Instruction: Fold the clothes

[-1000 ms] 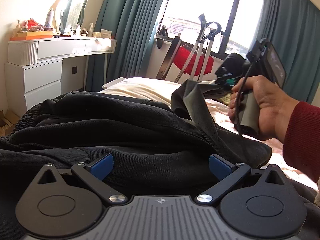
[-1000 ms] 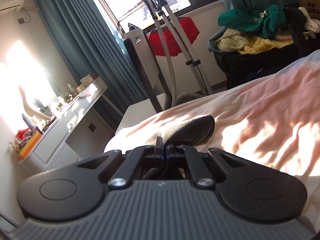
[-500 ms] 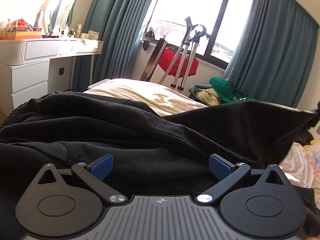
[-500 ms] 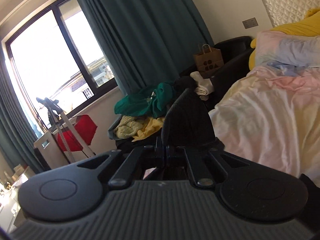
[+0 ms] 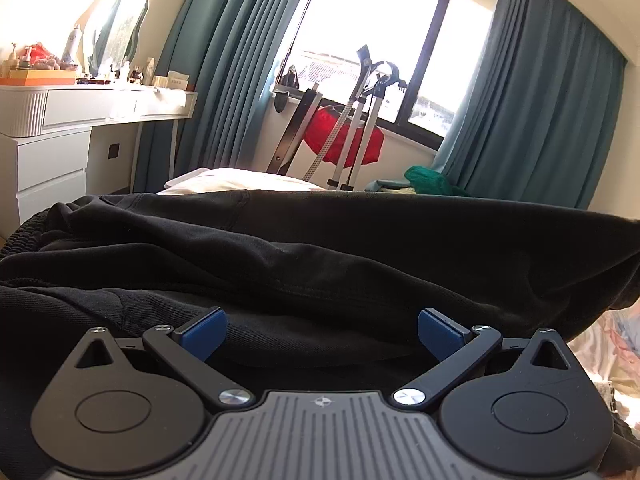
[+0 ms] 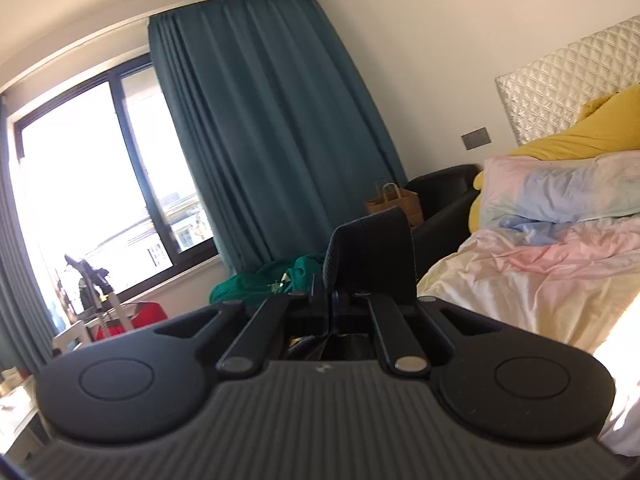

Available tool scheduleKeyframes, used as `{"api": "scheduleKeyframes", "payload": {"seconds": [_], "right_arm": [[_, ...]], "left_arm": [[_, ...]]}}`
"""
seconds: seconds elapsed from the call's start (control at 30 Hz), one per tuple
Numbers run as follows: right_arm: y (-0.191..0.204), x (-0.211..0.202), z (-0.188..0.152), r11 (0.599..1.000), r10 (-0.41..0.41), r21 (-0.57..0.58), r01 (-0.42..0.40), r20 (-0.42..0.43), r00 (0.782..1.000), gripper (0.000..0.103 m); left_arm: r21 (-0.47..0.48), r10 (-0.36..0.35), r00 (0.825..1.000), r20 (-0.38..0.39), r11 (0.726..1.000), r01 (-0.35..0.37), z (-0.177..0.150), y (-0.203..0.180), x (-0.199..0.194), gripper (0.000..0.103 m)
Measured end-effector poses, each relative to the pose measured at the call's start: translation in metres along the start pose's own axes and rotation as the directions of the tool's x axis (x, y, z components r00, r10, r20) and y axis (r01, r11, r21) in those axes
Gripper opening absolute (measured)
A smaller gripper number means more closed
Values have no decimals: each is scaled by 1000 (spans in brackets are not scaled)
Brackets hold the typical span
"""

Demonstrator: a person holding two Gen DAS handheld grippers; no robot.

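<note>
Folding is under way on the black, heavy cotton garment (image 5: 320, 264), which lies heaped across the bed directly in front of our left gripper (image 5: 319, 332). That gripper's jaws stand wide, their blue pads (image 5: 202, 330) apart with dark cloth between and beneath them, gripping nothing. Our right gripper (image 6: 334, 300) has its jaws pressed together on a fold of the same black garment (image 6: 370, 256), a flap of which stands up just beyond the fingertips.

Compared with one second ago, when the right gripper pinched the cloth low over the sunlit sheet and the raised corner hung as a narrow peak, the lifted edge now runs as a long, nearly level band across the left view, hiding most of the mattress behind it. The right camera has meanwhile swung from the red steamer stand (image 5: 344, 140) toward the teal curtain (image 6: 260, 120), the pastel pillow (image 6: 560, 188) and the quilted headboard (image 6: 568, 92). We judge from this that the held layer is being carried across the body of the garment toward the headboard side, so that one fold is being drawn over. Where the edge will land is not shown.

The pale pink-and-yellow bedsheet (image 6: 540, 280) offers open space on the right. A likely risk is the thick fabric bunching unevenly, since the lower layers are visibly rumpled.
</note>
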State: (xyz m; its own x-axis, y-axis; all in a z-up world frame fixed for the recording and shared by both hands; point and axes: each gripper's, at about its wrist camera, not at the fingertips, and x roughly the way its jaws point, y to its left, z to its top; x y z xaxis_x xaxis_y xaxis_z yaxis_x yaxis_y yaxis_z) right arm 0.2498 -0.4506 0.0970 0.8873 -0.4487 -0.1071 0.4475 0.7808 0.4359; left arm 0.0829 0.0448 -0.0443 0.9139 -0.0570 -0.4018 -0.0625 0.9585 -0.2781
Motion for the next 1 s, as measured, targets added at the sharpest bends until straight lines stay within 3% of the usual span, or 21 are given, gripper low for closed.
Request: {"api": "scheduleKeyframes", "payload": {"seconds": [0.13, 0.3, 0.5, 0.63, 0.73, 0.8, 0.87, 1.0], "right_arm": [[-4, 55, -29, 988, -155, -29, 153, -69, 986, 5], [-24, 137, -92, 950, -310, -88, 298, -180, 934, 5], [-36, 198, -163, 952, -307, -114, 286, -348, 886, 7], [-48, 201, -175, 977, -206, -41, 208, -404, 891, 11], [-63, 188, -163, 990, -122, 9, 138, -412, 903, 23], [-74, 174, -159, 991, -96, 46, 126, -416, 904, 47], [-85, 160, -161, 986, -82, 97, 137, -433, 898, 56], [-107, 132, -164, 967, -52, 196, 160, -463, 885, 59]], "left_arm": [[53, -2, 1000, 1, 999, 2, -6, -9, 4, 103], [93, -3, 1000, -7, 996, 4, -13, -14, 21, 103], [123, 12, 999, -32, 992, -8, -22, -18, 48, 103], [132, 24, 998, -60, 991, -15, -26, -19, 64, 103], [137, 19, 998, -61, 991, -10, -27, -19, 66, 103], [133, 7, 998, -62, 991, 1, -27, -20, 63, 103], [120, -9, 998, -63, 993, 17, -28, -20, 57, 103], [98, -34, 998, -61, 994, 40, -28, -22, 44, 103]]}}
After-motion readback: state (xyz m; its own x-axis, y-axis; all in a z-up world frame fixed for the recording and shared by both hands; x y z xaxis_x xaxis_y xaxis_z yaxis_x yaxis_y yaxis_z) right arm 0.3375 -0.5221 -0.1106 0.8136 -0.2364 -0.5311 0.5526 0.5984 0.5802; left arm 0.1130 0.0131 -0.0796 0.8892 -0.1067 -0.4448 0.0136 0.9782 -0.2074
